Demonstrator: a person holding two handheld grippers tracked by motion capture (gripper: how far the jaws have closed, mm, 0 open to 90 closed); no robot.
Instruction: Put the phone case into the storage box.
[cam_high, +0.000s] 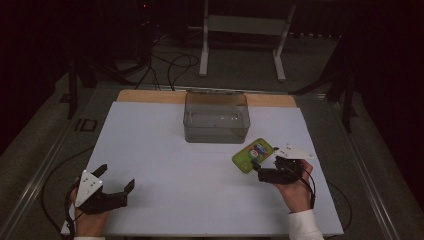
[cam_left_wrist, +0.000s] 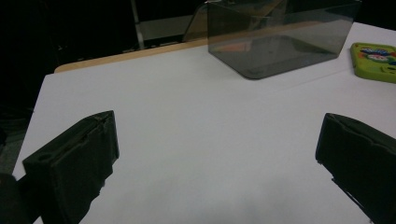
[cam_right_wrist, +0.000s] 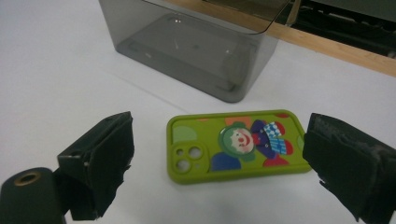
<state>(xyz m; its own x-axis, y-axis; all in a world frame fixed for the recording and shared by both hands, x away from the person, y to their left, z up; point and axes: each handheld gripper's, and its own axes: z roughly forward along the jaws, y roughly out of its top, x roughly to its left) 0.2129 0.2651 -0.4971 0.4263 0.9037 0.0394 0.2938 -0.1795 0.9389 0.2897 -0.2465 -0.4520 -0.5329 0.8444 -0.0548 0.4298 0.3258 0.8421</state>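
A green phone case (cam_high: 252, 155) with a clown picture lies flat on the white sheet, right of centre. It sits just in front of a smoky clear plastic box (cam_high: 216, 117), which is empty. My right gripper (cam_high: 259, 171) is open at the case's near right corner. In the right gripper view the case (cam_right_wrist: 233, 144) lies between and just beyond the spread jaws of that gripper (cam_right_wrist: 219, 142), untouched, with the box (cam_right_wrist: 187, 42) behind it. My left gripper (cam_high: 117, 178) rests open at the front left with nothing in it. Its own view shows the left gripper (cam_left_wrist: 217, 144), the box (cam_left_wrist: 275, 42) and the case (cam_left_wrist: 376, 60) far right.
The white sheet (cam_high: 165, 160) covers a wooden tabletop whose back edge (cam_high: 150, 96) shows. Beyond the table, cables (cam_high: 170, 65) lie on the floor and a white metal stand (cam_high: 242, 30) rises. A metal rail (cam_high: 45, 170) runs along the table's left side.
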